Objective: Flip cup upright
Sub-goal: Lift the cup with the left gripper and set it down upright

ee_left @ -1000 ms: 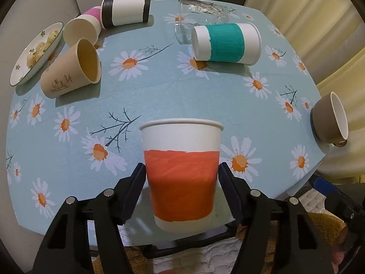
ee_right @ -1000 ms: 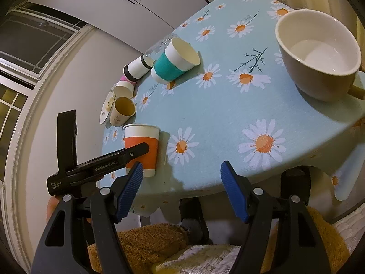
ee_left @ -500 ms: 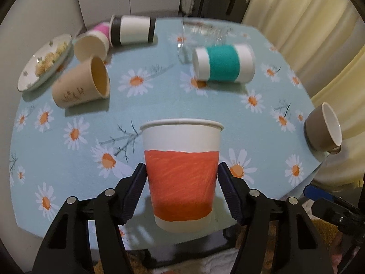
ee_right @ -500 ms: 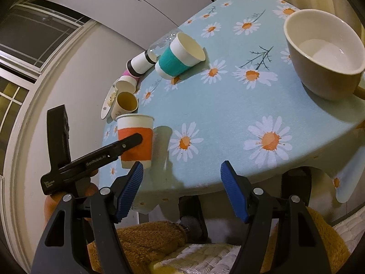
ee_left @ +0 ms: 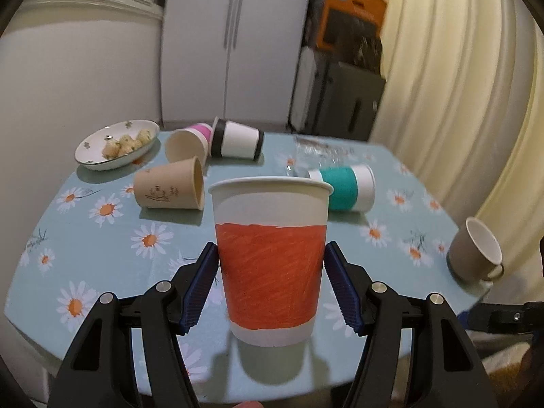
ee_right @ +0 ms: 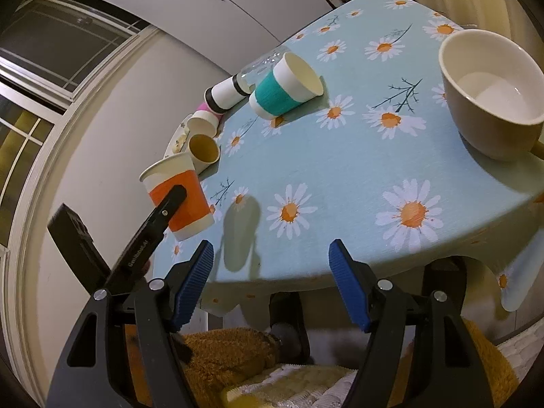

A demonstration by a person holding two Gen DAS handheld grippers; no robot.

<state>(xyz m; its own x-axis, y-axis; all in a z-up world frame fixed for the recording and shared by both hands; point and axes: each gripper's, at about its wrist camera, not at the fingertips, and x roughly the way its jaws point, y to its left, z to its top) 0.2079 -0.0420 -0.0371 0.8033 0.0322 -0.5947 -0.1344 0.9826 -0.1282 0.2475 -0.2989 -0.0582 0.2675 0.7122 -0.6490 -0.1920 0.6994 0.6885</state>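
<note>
Table (ee_left: 102,248): I see the daisy cloth filling the lower half of my left wrist view and the right half of my right wrist view.
Left gripper (ee_left: 271,285): level, pointing across the table; its blue pads are clamped on the orange cup (ee_left: 271,265), which stands mouth up at frame centre, its base above its shadow.
Right gripper (ee_right: 270,282): low at the table's near edge, jaws spread wide, nothing between them.
Right view only: the orange cup (ee_right: 178,197) at centre left, tilted in frame and off the cloth; the inside of the brown mug (ee_right: 493,102).
Left view only: a dish of food (ee_left: 117,144) at upper left.
</note>
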